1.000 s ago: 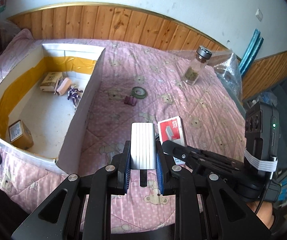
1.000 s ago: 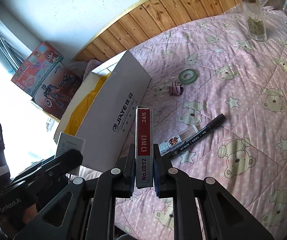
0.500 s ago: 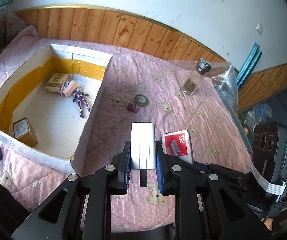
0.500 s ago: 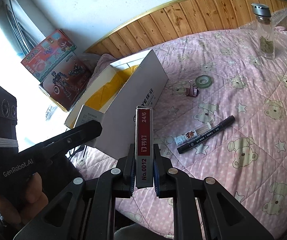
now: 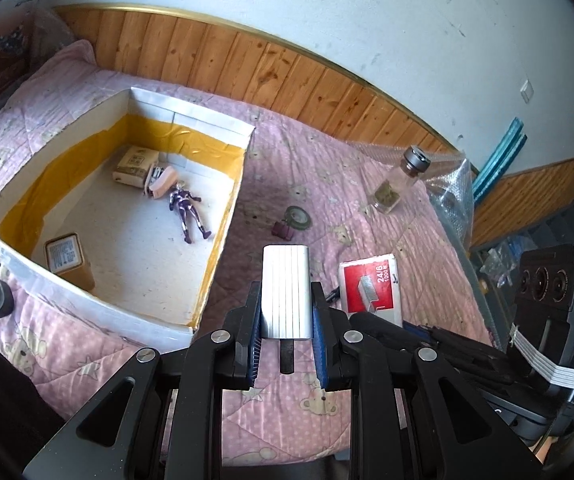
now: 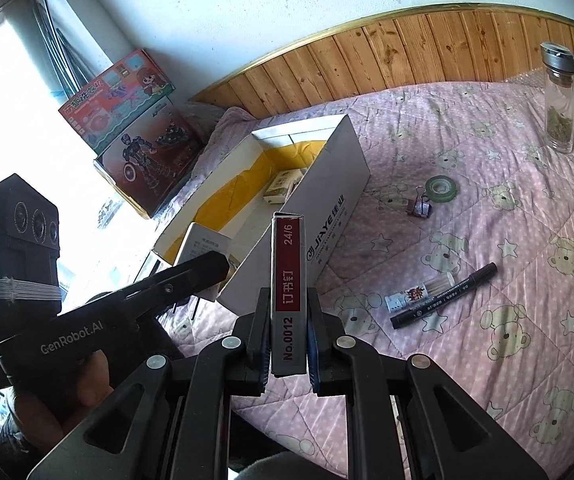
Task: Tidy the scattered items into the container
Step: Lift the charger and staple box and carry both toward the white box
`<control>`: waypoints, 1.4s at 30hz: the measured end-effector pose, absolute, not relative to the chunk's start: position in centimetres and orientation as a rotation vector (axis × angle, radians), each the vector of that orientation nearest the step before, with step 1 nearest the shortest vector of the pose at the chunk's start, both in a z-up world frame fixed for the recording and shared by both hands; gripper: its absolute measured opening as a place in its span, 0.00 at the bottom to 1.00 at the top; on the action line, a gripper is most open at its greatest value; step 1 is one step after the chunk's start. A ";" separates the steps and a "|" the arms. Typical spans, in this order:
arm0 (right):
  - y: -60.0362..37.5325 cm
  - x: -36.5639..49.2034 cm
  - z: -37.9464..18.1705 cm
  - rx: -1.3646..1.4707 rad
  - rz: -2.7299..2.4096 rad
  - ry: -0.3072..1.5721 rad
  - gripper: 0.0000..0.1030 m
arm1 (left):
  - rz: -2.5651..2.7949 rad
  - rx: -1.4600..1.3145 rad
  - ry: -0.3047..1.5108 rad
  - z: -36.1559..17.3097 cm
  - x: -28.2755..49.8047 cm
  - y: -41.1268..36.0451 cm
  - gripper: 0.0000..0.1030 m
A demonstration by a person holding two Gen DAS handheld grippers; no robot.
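Both hands have come up and drifted toward the box over the last second; its floor shows fuller in my left view than it did. So both loads are lifted clear of the quilt and on their way, not yet over the rim.

Left gripper: fingers clamped on the white power bank, just right of the box's near corner. Right gripper: fingers clamped on the staple box, edge up, beside the box's outer wall.

Already inside, left to right: a brown carton, a second carton, a figure.

Still out on the quilt: binder clip, tape roll, marker, a small tube (toothpicks, I think), glass bottle.

In the way: the near wall stands high, so I judge both loads must pass above it. My two grippers run close together.
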State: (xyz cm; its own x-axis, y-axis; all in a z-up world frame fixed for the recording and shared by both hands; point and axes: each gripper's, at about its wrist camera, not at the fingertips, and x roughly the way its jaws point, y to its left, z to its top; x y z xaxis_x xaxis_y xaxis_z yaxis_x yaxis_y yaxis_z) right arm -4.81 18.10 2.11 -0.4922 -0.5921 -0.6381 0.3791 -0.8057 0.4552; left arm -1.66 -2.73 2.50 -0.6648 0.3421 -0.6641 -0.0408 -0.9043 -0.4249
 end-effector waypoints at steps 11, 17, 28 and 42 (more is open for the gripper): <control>15.2 -5.1 3.5 1.094 -2.272 -0.287 0.15 | 2.641 -1.131 -0.631 2.9 -1.7 -5.5 0.21; 13.6 -5.5 4.0 1.090 -2.259 -0.256 0.15 | 2.641 -1.120 -0.678 3.0 -1.7 -6.9 0.21; 10.9 -6.0 4.9 1.079 -2.245 -0.206 0.15 | 2.655 -1.097 -0.724 3.4 -1.9 -9.2 0.21; 8.2 -7.2 5.3 1.085 -2.225 -0.162 0.15 | 2.664 -1.085 -0.768 3.5 -2.8 -11.9 0.21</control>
State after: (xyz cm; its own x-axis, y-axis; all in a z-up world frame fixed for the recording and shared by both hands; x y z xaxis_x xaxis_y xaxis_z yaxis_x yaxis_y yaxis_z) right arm -7.17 8.22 5.29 -0.4471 -0.6017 -0.6619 0.4996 -0.7817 0.3732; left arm -2.84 -11.92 3.45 -0.7228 0.3328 -0.6056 0.0404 -0.8546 -0.5178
